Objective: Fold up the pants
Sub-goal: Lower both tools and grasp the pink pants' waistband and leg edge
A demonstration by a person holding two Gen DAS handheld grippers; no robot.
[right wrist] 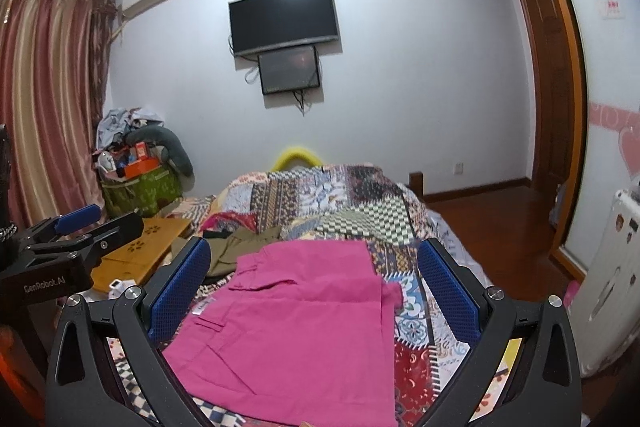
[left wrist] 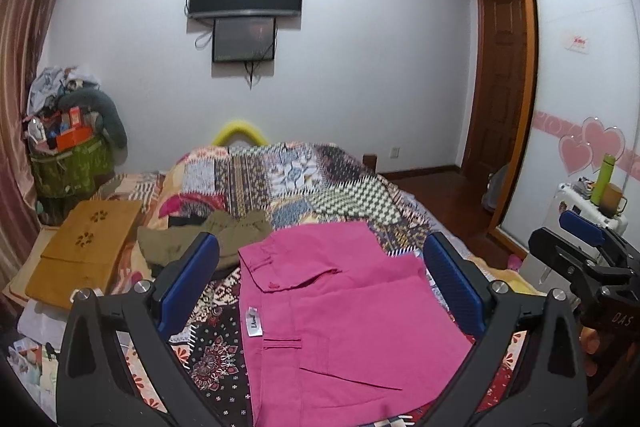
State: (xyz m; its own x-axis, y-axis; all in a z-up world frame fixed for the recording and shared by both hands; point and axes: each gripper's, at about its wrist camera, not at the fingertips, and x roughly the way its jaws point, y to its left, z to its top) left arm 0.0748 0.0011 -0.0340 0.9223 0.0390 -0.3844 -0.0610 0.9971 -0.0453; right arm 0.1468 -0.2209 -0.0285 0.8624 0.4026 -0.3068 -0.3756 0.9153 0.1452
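Magenta pants (left wrist: 344,311) lie folded into a flat rectangle on the patchwork quilt (left wrist: 304,171); a white label shows at their left edge. In the right wrist view the same pants (right wrist: 296,315) fill the space below the fingers. My left gripper (left wrist: 320,275) hovers above them, open, with nothing between its blue pads. My right gripper (right wrist: 316,287) is open too and holds nothing. The right gripper (left wrist: 588,247) also appears at the right edge of the left wrist view, and the left gripper (right wrist: 76,227) shows at the left edge of the right wrist view.
Olive-green clothing (left wrist: 216,239) and a dark and pink pile lie beyond the pants to the left. A wooden lap tray (left wrist: 84,251) rests at the bed's left side. A green bag (left wrist: 68,163) full of things stands by the curtain. A white suitcase (right wrist: 612,287) stands right.
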